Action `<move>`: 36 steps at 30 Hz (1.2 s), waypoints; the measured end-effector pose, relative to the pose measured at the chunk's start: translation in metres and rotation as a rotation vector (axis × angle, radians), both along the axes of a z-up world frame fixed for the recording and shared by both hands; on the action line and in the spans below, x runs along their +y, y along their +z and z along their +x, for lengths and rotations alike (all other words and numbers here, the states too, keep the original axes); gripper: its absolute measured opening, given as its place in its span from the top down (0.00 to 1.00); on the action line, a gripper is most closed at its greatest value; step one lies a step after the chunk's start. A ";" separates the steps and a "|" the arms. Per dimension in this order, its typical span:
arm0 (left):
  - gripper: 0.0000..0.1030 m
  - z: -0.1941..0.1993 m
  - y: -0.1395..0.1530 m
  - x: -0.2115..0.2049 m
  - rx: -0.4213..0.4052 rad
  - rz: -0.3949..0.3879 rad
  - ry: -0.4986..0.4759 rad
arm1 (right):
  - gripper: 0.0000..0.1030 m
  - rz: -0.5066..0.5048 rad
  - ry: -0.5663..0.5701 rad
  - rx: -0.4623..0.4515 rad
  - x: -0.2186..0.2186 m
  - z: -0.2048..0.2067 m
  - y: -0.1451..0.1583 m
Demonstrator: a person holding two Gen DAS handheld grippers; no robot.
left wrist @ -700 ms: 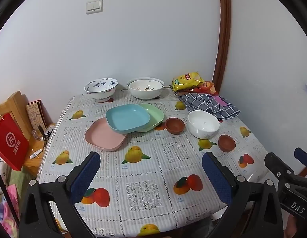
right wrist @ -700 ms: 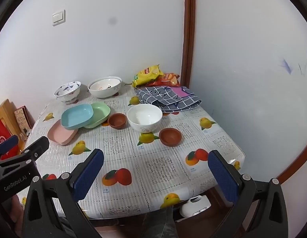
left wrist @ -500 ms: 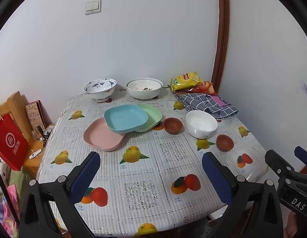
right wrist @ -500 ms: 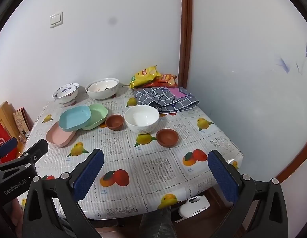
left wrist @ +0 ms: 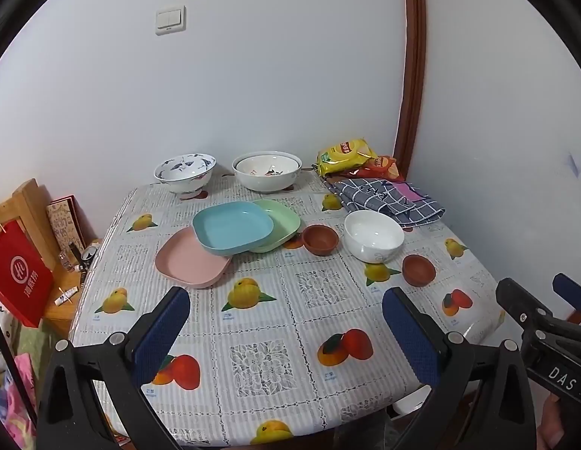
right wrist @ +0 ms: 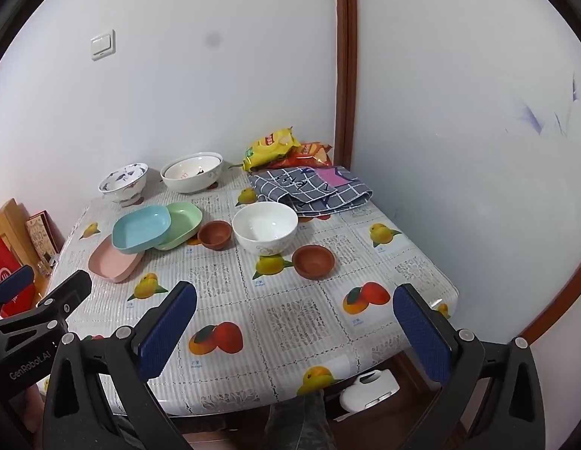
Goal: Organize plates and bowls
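Both tools, left [left wrist: 286,332] and right [right wrist: 294,328], hover apart and empty above a tabletop [left wrist: 275,322] holding plates [left wrist: 230,230] and bowls [left wrist: 373,234].

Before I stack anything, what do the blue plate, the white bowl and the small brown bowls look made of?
Blue plate: likely plastic or melamine; matte pastel, thick rounded rim.
White bowl: likely glazed ceramic; glossy with highlights.
Brown bowls: perhaps unglazed clay or wood; dull, even brown. Can't tell which.

Blue plate [left wrist: 232,227], green plate [left wrist: 285,221], pink plate [left wrist: 189,262], brown bowls [left wrist: 320,239], white bowl [left wrist: 373,235], fruit-print cloth [left wrist: 290,300], grey checked towel [left wrist: 388,200].
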State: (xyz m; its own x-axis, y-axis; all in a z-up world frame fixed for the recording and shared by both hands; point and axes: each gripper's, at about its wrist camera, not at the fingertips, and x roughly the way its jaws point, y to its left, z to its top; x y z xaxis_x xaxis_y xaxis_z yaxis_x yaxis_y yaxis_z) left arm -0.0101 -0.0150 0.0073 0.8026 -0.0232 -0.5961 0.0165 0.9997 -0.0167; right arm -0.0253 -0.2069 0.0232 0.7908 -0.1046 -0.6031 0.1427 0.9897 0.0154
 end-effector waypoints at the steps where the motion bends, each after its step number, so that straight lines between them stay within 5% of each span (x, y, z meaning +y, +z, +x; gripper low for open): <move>1: 0.00 0.000 0.000 0.000 -0.001 -0.001 -0.002 | 0.00 0.002 0.001 -0.001 0.000 0.000 0.000; 36: 0.00 -0.005 -0.001 -0.001 0.000 0.012 -0.005 | 0.00 0.011 0.017 -0.009 0.003 -0.003 -0.001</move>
State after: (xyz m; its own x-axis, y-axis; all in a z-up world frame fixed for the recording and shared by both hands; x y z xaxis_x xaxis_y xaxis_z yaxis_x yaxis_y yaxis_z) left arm -0.0148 -0.0160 0.0068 0.8027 -0.0202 -0.5961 0.0220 0.9997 -0.0044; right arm -0.0286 -0.2037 0.0218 0.7980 -0.0843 -0.5968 0.1255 0.9917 0.0277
